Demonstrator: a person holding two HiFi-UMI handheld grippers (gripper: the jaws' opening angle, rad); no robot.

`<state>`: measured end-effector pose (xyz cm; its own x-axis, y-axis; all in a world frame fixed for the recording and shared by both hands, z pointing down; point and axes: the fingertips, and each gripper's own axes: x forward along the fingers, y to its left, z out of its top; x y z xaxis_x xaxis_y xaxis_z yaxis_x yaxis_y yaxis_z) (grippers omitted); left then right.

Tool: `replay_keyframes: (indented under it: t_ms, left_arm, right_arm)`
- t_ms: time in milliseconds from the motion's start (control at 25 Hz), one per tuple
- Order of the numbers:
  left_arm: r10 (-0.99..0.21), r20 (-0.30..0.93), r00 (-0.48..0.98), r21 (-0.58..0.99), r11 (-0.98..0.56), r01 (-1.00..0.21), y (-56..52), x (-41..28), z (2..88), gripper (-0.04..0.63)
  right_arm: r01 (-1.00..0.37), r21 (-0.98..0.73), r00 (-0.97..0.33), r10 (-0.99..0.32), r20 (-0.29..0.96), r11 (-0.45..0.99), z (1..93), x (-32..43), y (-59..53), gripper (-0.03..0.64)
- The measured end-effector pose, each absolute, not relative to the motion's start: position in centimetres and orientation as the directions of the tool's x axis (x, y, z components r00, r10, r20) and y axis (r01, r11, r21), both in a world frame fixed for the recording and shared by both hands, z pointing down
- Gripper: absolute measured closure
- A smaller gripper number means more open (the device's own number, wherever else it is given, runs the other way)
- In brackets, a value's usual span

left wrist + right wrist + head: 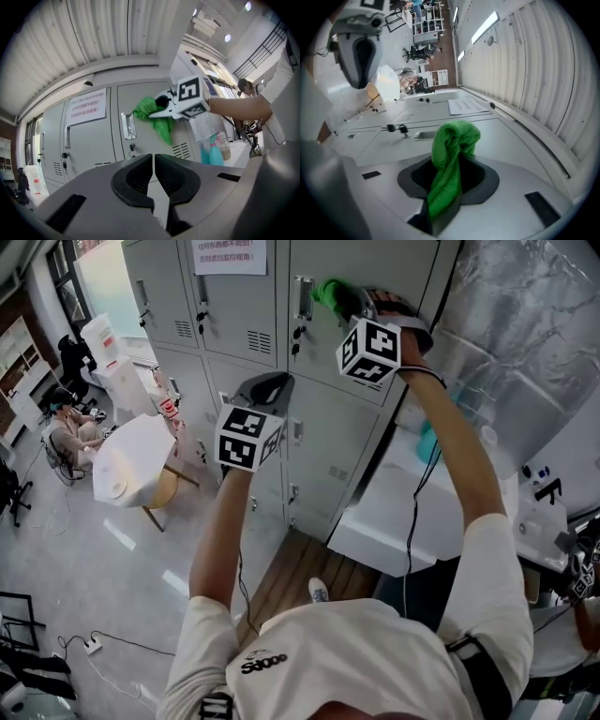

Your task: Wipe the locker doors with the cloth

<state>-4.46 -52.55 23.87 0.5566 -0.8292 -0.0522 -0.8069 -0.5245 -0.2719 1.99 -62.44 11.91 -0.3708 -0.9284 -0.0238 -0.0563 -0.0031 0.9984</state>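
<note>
Two tongs are raised in front of a bank of grey lockers.

1. Left tongs (pixel 275 382) (pixel 153 158): clenched, jaws pressed together at the tips with nothing between them. They are held lower than the right tongs and point at the locker face.
2. Right tongs (pixel 336 296) (pixel 451 174) (pixel 157 110): clenched on the green cloth (pixel 327 289) (pixel 453 138) (pixel 158 121). One fold is pinched between the jaws. The rest bunches out past the tips.
3. Cloth position: at the face of the upper locker door (pixel 370 273) (pixel 147 138), just beside the metal handle (pixel 305 298) (pixel 127 125). In the left gripper view a tail of the cloth hangs down over the door panel.
4. Door fittings: a key lock (pixel 131 147) sits directly below the handle. Vent slots (pixel 180 150) lie lower and to the side.
5. Adjacent door: a paper notice (pixel 230 255) (pixel 85 107) is fixed on it.
6. Beside the lockers: a white tabletop (pixel 389 521) carries a teal spray bottle (pixel 427 441) (pixel 216 151).
7. Far across the floor: a seated person (pixel 71 432) is next to a round table (pixel 136 474).
</note>
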Motion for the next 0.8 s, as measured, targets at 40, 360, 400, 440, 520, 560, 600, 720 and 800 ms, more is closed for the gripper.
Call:
replay_keyframes:
  t_ms: [40,360,400,440,520,560,600,720,800]
  left_arm:
    - [-0.83,-0.056,0.554,-0.274,-0.521,-0.808,-52.6,-4.5,23.6,0.565]
    - [-0.853,-0.065,0.518,-0.29,-0.48,-0.828,-53.4,-6.3,22.5,0.565]
    - [-0.856,-0.064,0.512,-0.292,-0.475,-0.83,-53.4,-6.6,22.5,0.564]
    - [-0.859,-0.063,0.507,-0.293,-0.47,-0.832,-53.4,-6.9,22.5,0.565]
    - [-0.866,-0.058,0.496,-0.293,-0.461,-0.838,-53.3,-7.6,22.8,0.565]
    - [-0.87,-0.056,0.49,-0.29,-0.455,-0.842,-53.2,-7.9,23.0,0.565]
    - [-0.874,-0.055,0.483,-0.286,-0.45,-0.846,-53.2,-8.3,23.2,0.565]
    - [-0.882,-0.046,0.469,-0.266,-0.441,-0.857,-53.0,-9.2,24.1,0.564]
    - [-0.885,-0.032,0.465,-0.255,-0.442,-0.86,-52.9,-9.6,25.0,0.565]
  right_arm:
    - [-0.07,0.997,-0.378,-0.925,-0.047,-0.022,9.8,1.5,-62.6,0.512]
    - [-0.235,0.971,-0.356,-0.927,-0.122,-0.038,-2.9,-1.5,-63.8,0.512]
    - [-0.244,0.969,-0.347,-0.931,-0.115,-0.028,-3.4,-1.8,-64.0,0.512]
    - [-0.24,0.97,-0.343,-0.932,-0.119,-0.036,-3.6,-2.1,-64.2,0.512]
    - [-0.199,0.976,-0.347,-0.925,-0.152,-0.086,-3.6,-3.0,-64.5,0.512]
    - [-0.172,0.979,-0.354,-0.92,-0.168,-0.112,-3.3,-3.6,-64.6,0.512]
    - [-0.146,0.98,-0.363,-0.915,-0.178,-0.133,-2.9,-4.2,-64.7,0.512]
    - [-0.067,0.982,-0.397,-0.899,-0.187,-0.175,-0.6,-5.9,-65.0,0.514]
    - [-0.01,0.983,-0.407,-0.897,-0.171,-0.183,1.9,-6.3,-65.3,0.514]
